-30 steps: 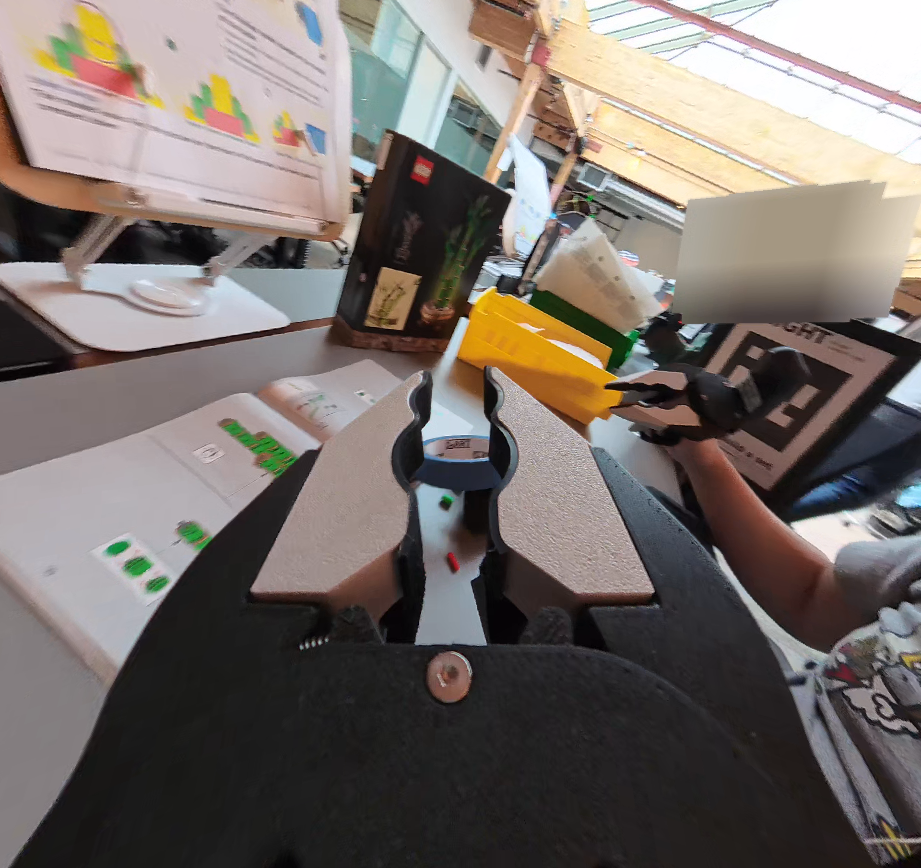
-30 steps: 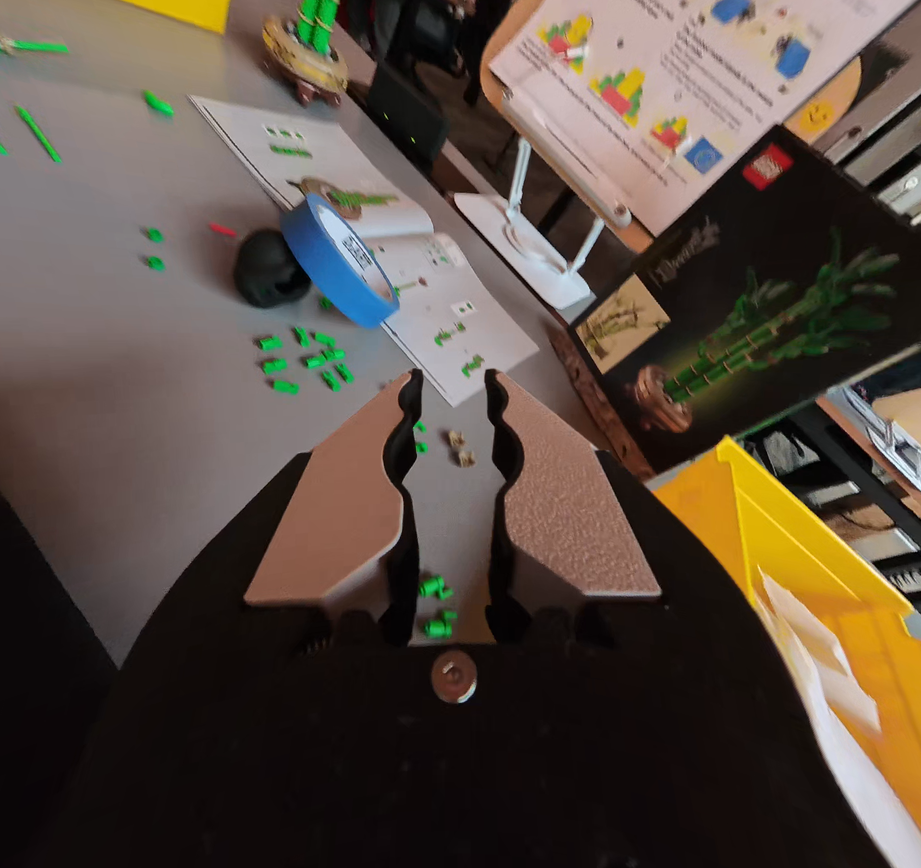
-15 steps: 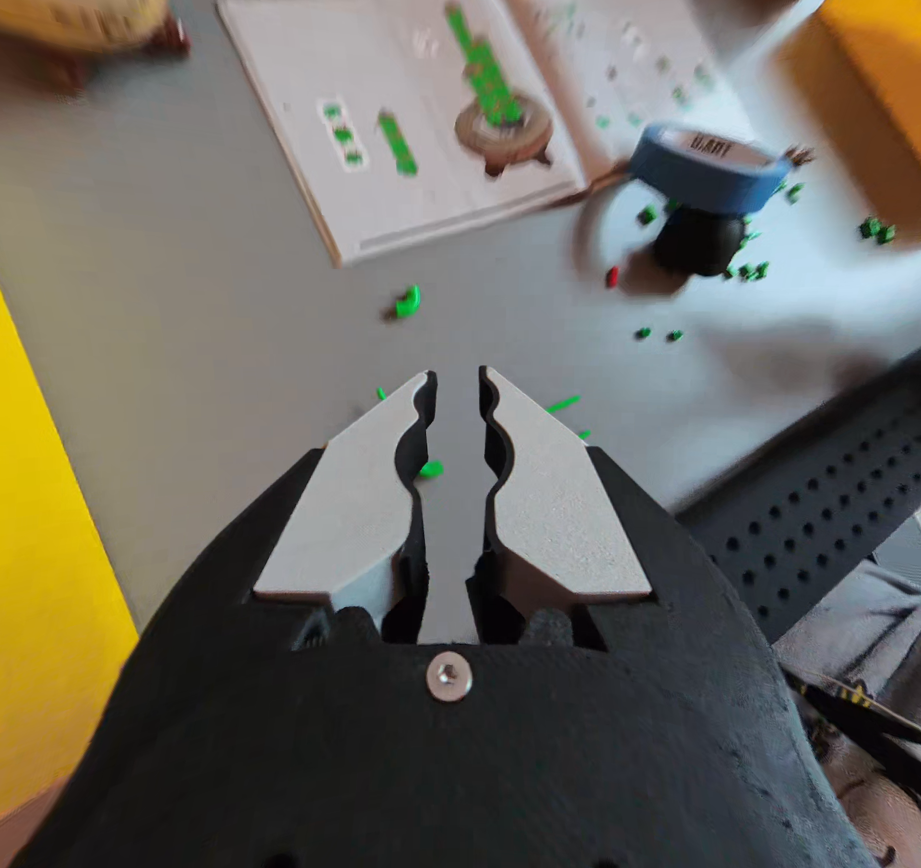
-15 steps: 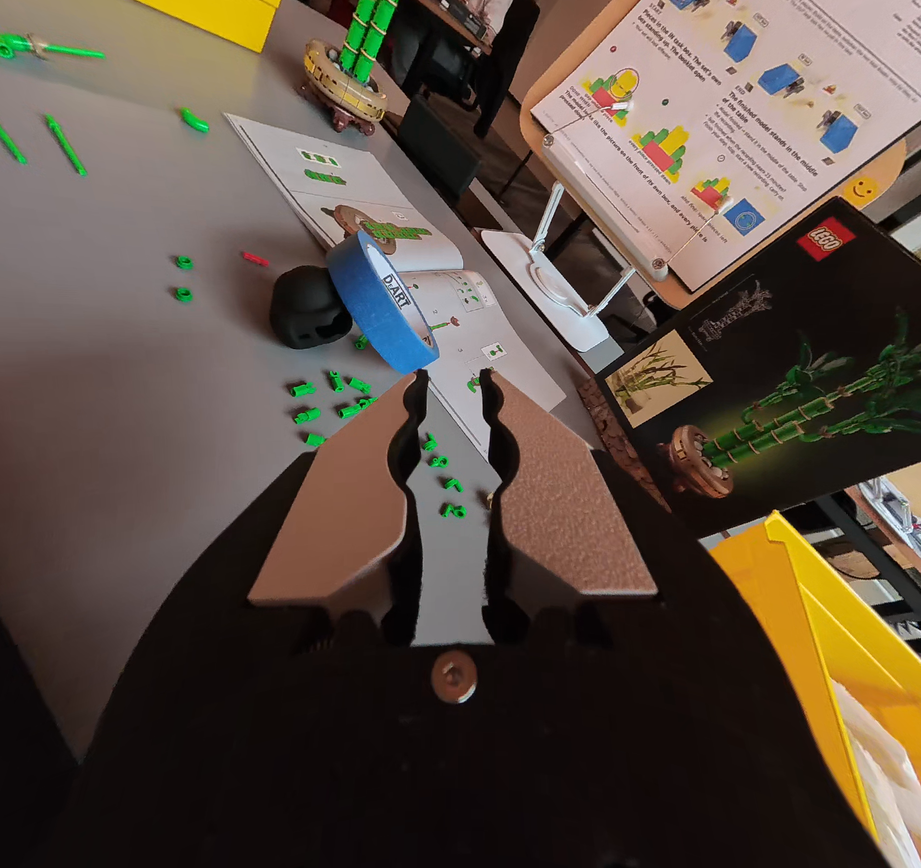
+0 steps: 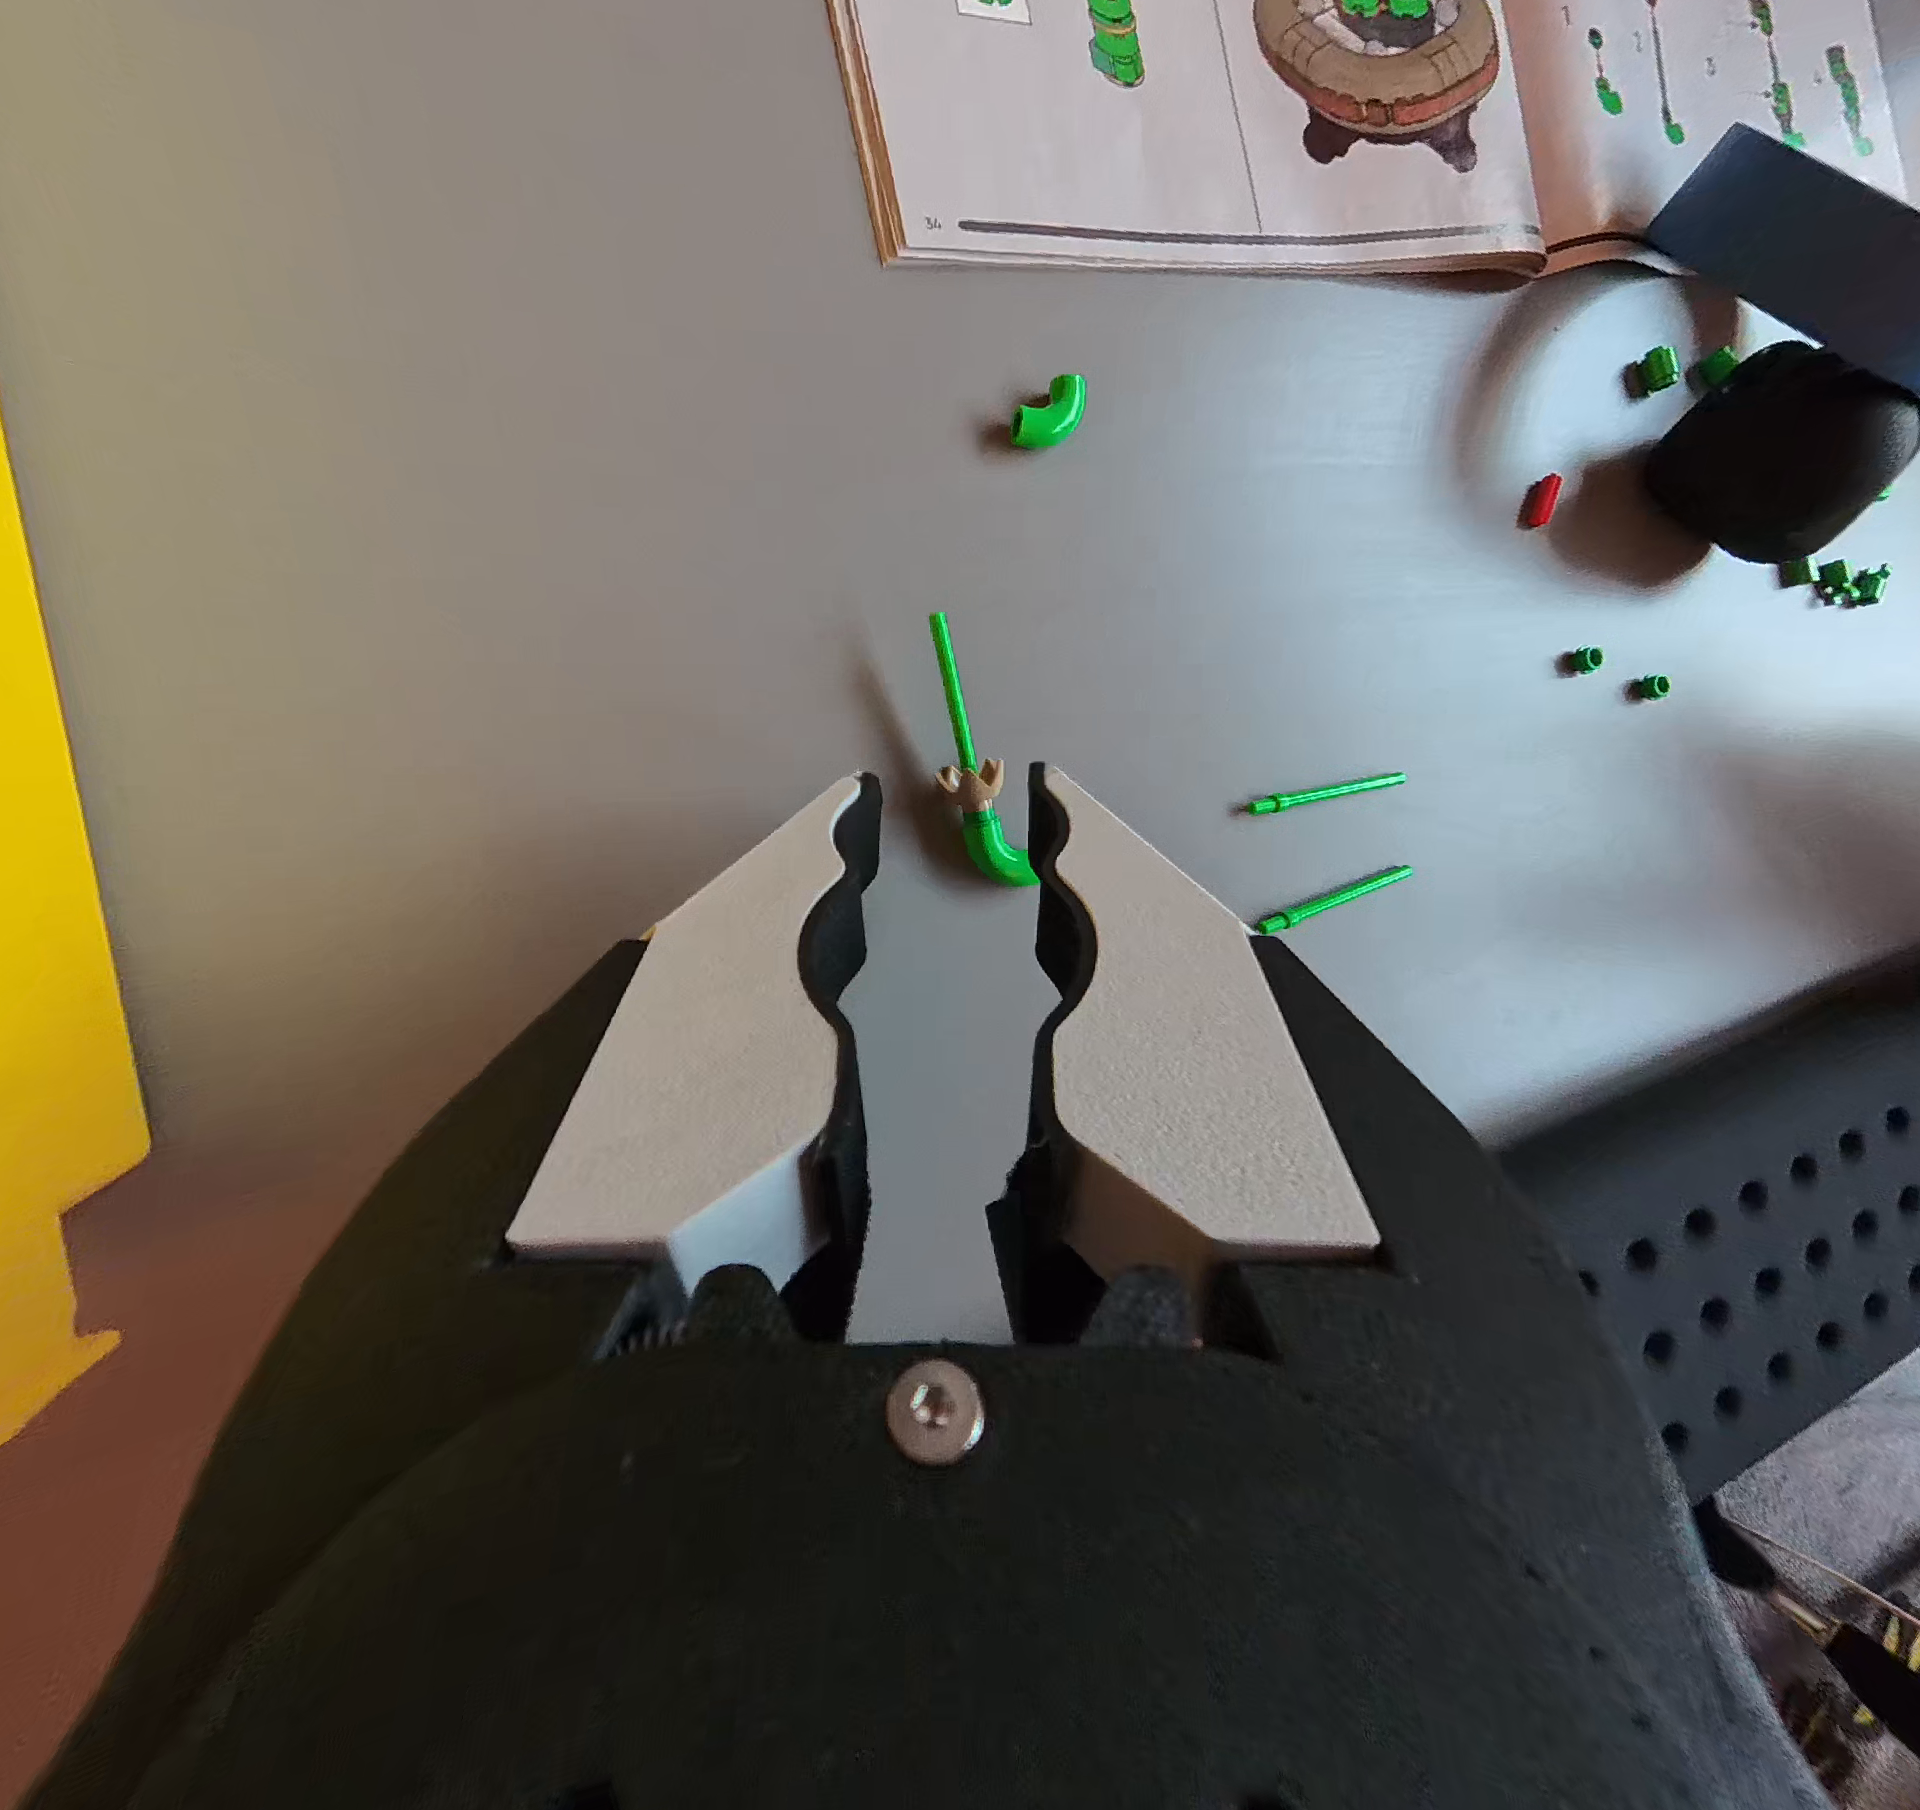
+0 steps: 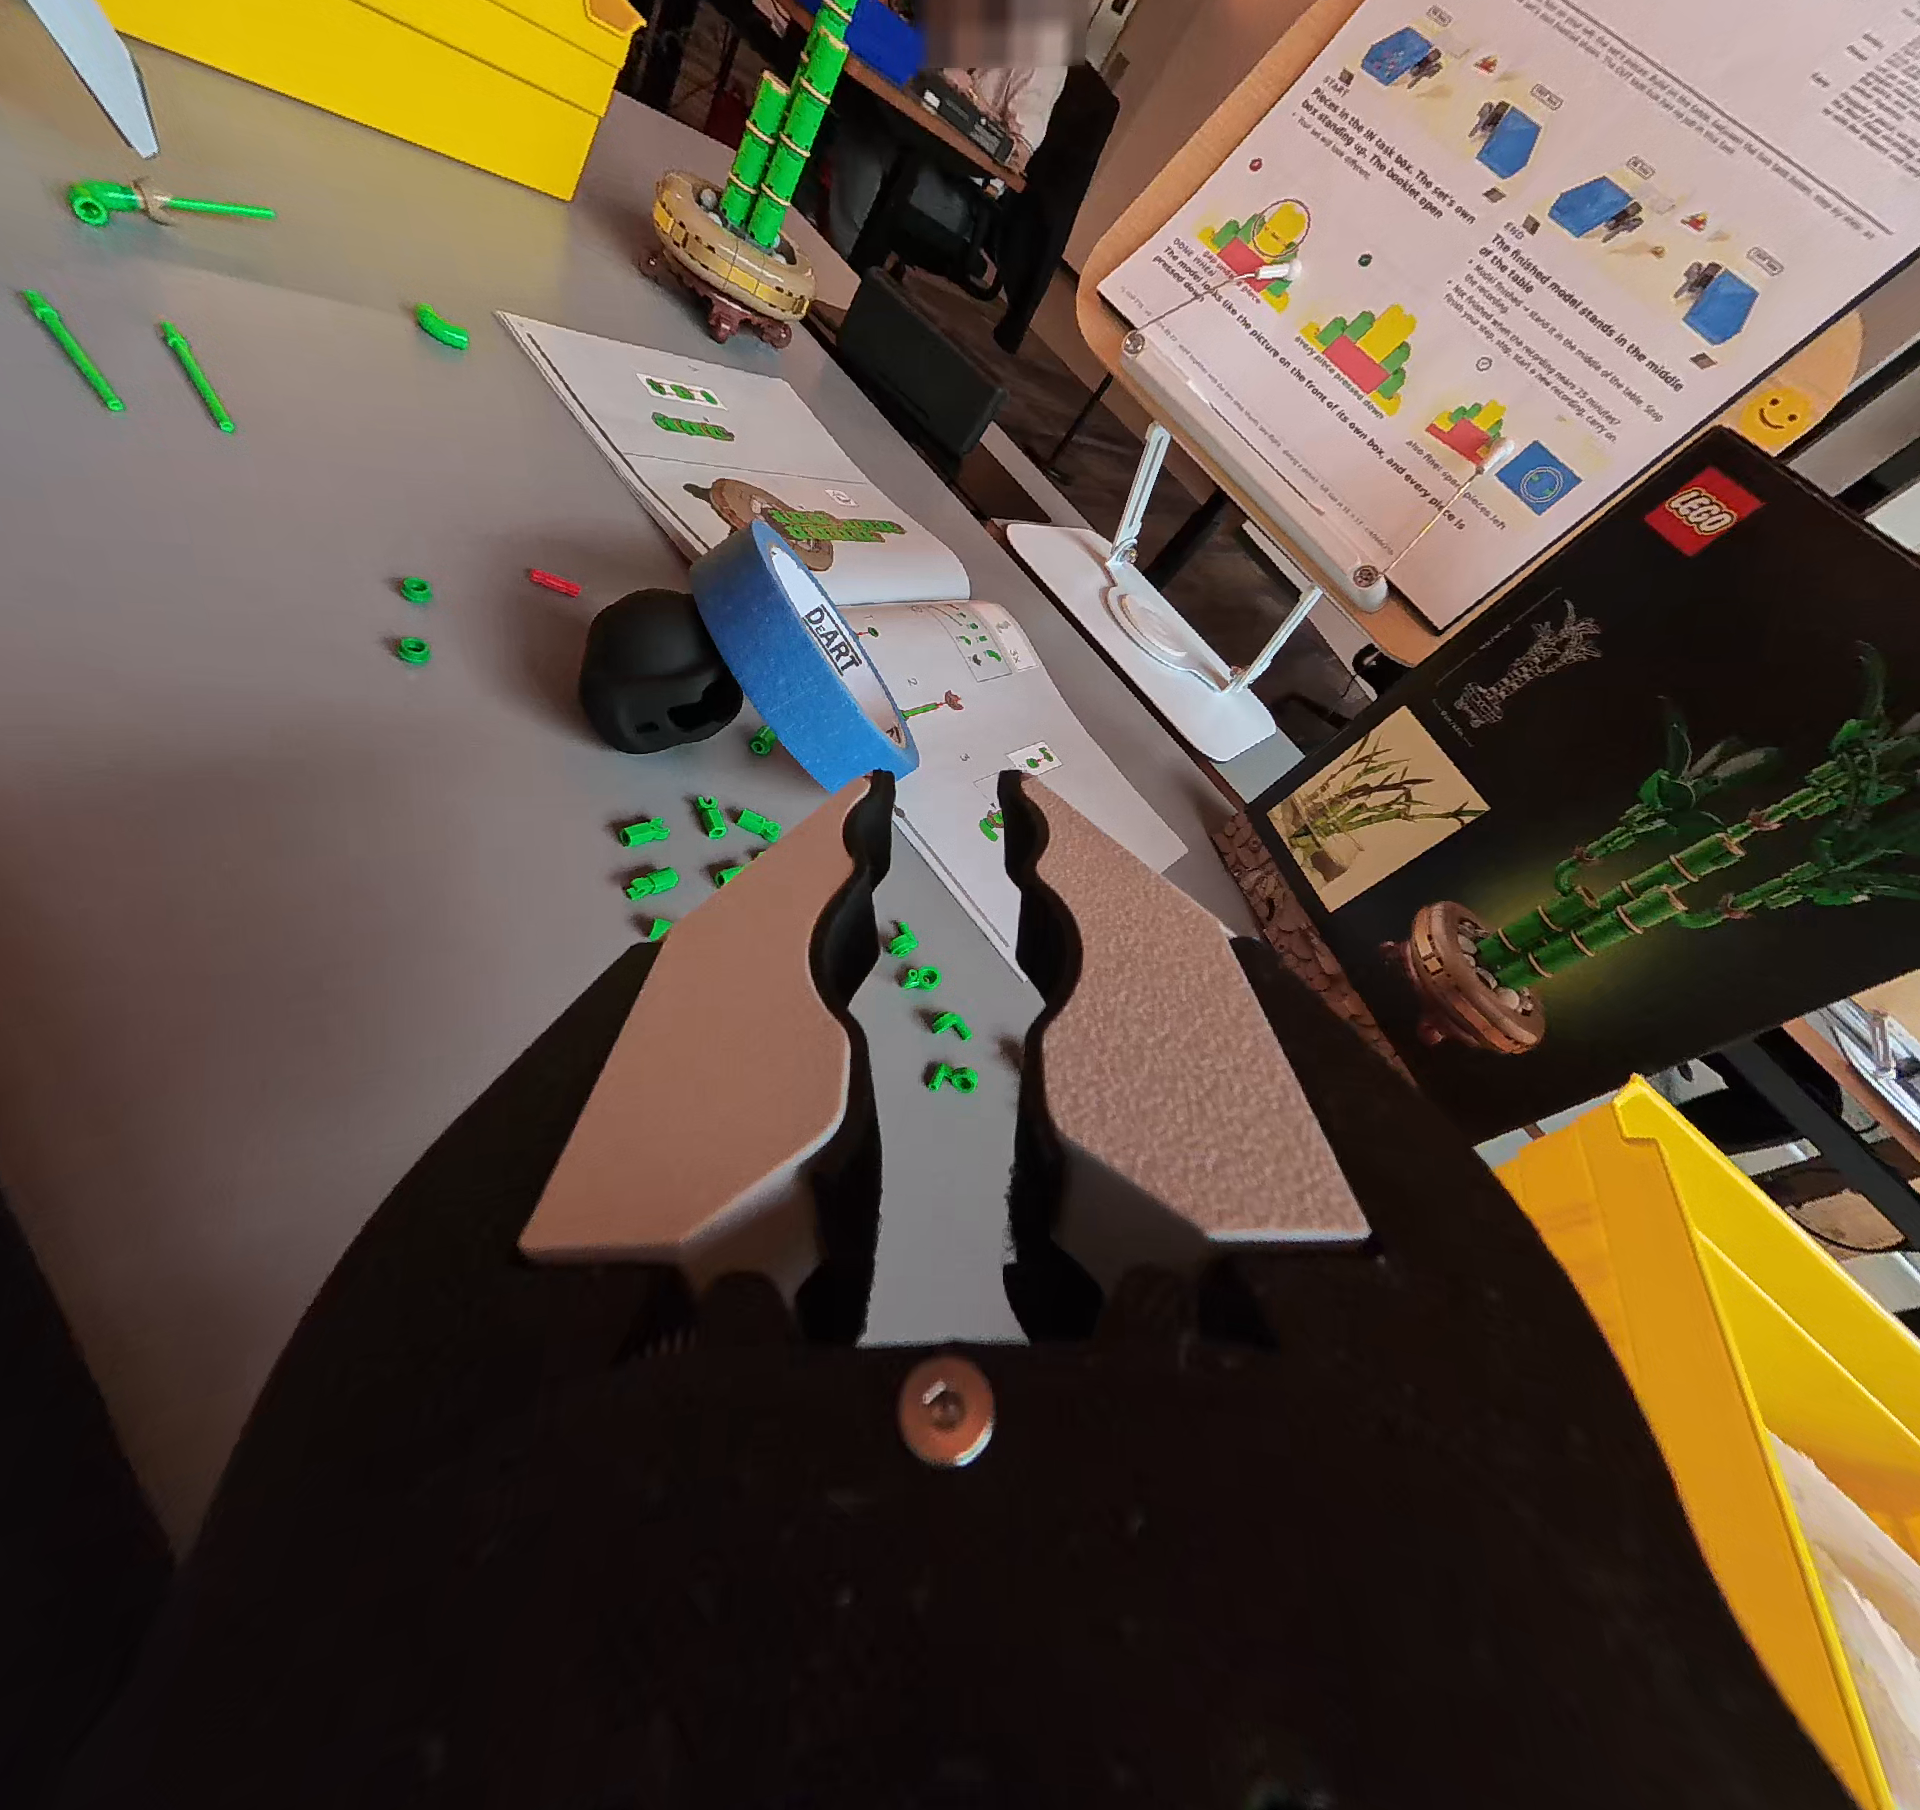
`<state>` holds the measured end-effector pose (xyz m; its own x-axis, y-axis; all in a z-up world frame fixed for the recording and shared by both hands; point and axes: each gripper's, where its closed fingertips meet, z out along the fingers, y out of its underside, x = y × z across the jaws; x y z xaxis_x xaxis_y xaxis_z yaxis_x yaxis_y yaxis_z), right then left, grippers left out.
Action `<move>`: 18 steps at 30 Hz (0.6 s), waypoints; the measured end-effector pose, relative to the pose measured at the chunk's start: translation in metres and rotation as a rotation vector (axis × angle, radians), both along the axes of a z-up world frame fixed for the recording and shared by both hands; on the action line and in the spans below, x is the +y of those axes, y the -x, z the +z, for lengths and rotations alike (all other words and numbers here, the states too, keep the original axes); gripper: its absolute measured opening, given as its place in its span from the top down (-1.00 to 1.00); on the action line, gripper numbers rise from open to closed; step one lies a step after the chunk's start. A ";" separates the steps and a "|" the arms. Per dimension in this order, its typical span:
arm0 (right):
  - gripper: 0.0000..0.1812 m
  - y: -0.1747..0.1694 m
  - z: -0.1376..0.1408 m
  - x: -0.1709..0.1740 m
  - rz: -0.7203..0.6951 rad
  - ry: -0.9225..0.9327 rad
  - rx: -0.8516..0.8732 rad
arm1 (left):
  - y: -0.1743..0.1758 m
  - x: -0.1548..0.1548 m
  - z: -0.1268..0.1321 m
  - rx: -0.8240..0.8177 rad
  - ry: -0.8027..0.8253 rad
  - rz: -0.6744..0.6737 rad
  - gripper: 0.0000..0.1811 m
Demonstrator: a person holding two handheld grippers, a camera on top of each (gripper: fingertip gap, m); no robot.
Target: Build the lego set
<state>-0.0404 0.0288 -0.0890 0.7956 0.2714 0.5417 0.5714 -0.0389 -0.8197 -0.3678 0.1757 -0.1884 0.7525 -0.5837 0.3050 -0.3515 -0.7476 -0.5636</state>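
In the left wrist view my left gripper (image 5: 954, 786) is open and empty, low over the grey table. A small stem piece (image 5: 975, 792), a green rod with a tan collar and a green elbow, lies just between its fingertips. The same piece shows in the right wrist view (image 6: 156, 203). A loose green elbow (image 5: 1049, 412) lies farther ahead. Two green rods (image 5: 1325, 792) lie to the right. My right gripper (image 6: 945, 792) is open and empty above several small green connectors (image 6: 940, 1028). The part-built bamboo model (image 6: 774, 191) stands at the back.
The open instruction booklet (image 5: 1174, 87) lies ahead, with a blue tape roll (image 6: 800, 659) and a black rounded object (image 6: 649, 669) on its near side. Yellow bins (image 6: 343, 4) stand at the back left and right. The set's box (image 6: 1621, 804) and an instruction stand (image 6: 1455, 233) are at the right.
My left gripper swung down from looking across the room to the table and closed in on the stem piece. My right gripper drew back slightly from the small green connectors.
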 end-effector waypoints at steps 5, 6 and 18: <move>0.79 0.000 0.000 -0.001 0.004 -0.004 -0.002 | 0.001 -0.004 -0.009 0.044 0.021 -0.016 0.72; 0.79 -0.001 0.001 -0.001 0.003 -0.006 0.000 | 0.000 -0.005 -0.010 0.056 0.021 -0.025 0.73; 0.81 -0.006 -0.004 -0.003 -0.001 0.011 -0.001 | 0.007 -0.004 -0.013 0.208 -0.057 -0.036 0.74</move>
